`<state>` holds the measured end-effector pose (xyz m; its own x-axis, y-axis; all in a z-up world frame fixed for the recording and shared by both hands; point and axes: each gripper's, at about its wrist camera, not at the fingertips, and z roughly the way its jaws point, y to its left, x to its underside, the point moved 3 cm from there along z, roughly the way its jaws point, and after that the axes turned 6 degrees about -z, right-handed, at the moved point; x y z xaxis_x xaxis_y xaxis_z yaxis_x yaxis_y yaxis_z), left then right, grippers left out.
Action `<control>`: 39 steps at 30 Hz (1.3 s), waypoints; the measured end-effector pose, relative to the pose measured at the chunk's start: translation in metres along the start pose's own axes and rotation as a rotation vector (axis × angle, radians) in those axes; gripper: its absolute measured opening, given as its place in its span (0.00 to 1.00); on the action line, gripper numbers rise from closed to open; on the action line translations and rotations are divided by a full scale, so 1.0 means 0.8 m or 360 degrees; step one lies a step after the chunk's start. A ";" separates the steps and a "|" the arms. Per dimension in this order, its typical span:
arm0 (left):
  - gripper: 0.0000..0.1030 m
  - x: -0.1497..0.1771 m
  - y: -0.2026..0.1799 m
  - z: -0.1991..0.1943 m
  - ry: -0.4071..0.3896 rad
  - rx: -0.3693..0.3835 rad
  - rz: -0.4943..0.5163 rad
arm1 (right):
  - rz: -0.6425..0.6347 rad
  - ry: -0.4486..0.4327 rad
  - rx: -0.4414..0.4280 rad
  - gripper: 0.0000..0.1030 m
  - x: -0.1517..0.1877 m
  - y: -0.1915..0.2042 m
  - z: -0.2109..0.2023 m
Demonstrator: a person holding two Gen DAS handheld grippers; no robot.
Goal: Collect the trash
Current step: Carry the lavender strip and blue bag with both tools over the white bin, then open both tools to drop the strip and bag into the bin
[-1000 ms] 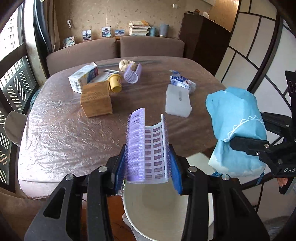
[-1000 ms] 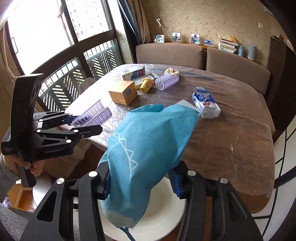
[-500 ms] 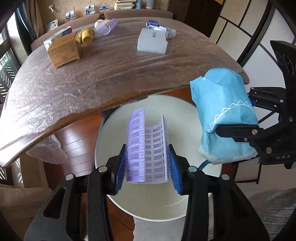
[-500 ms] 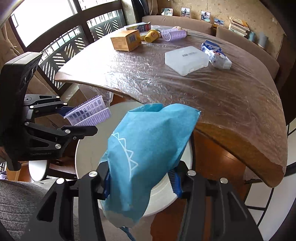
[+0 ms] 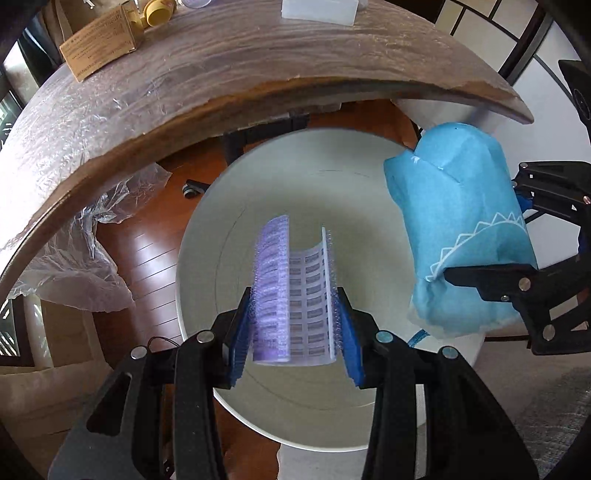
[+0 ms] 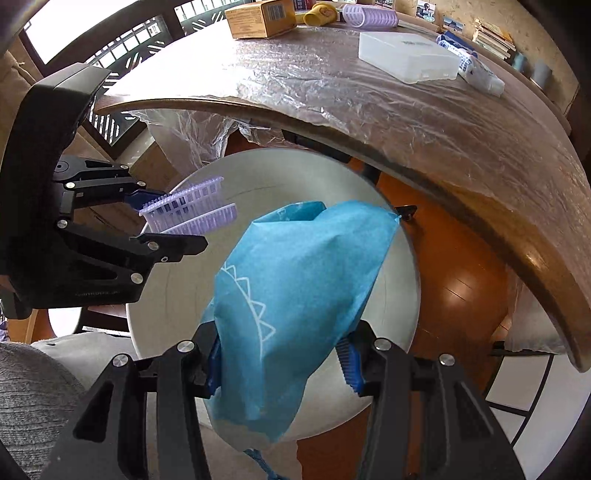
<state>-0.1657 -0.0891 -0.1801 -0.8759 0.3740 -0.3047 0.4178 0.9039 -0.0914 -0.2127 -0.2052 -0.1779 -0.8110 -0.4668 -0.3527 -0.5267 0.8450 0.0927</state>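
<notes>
My left gripper (image 5: 295, 332) is shut on a purple curved hair roller piece (image 5: 291, 291), held over the mouth of a round white bin (image 5: 207, 229) on the floor. To its right, my right gripper (image 6: 280, 362) is shut on a crumpled blue paper bag (image 6: 295, 280) with a white zigzag line, also above the bin (image 6: 402, 295). In the left wrist view the blue bag (image 5: 461, 236) hangs at the bin's right rim. The right wrist view shows the left gripper (image 6: 192, 225) with the purple roller piece (image 6: 188, 206) at the bin's left side.
The wooden table (image 5: 184, 81) under clear plastic film arcs above the bin. On it lie a brown box (image 6: 258, 14), a yellow cup (image 6: 321, 16), a purple roller (image 6: 369, 16), a clear plastic case (image 6: 406, 55) and a blue-white packet (image 6: 476, 70). Loose film (image 5: 81, 251) hangs at left.
Both grippers have sunk from table height toward the bin and tipped more steeply down. The tabletop has slid up toward the top of both views. Both grips are unchanged.
</notes>
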 end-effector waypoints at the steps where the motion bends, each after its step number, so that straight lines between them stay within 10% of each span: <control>1: 0.42 0.001 0.000 0.003 0.0009 0.0001 0.0001 | 0.0004 0.0013 0.0016 0.47 0.000 -0.001 0.005; 35: 0.43 0.005 0.013 0.060 0.0156 -0.0043 0.0111 | 0.0032 0.0109 0.0065 0.51 -0.003 -0.002 0.051; 37: 0.57 0.004 0.012 0.059 0.0135 -0.0037 0.0116 | 0.0025 0.0099 0.0094 0.60 -0.004 -0.001 0.048; 38: 0.85 0.003 0.013 0.058 0.0111 -0.0066 0.0118 | 0.0024 0.0087 0.0113 0.71 -0.004 -0.001 0.046; 39: 0.92 0.002 0.013 0.054 0.0060 -0.0097 0.0122 | 0.0026 0.0064 0.0133 0.78 -0.004 -0.001 0.043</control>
<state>-0.1523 -0.0878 -0.2224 -0.8510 0.4490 -0.2724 0.4694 0.8829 -0.0111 -0.2007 -0.1955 -0.2085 -0.8297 -0.4615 -0.3140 -0.4917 0.8706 0.0198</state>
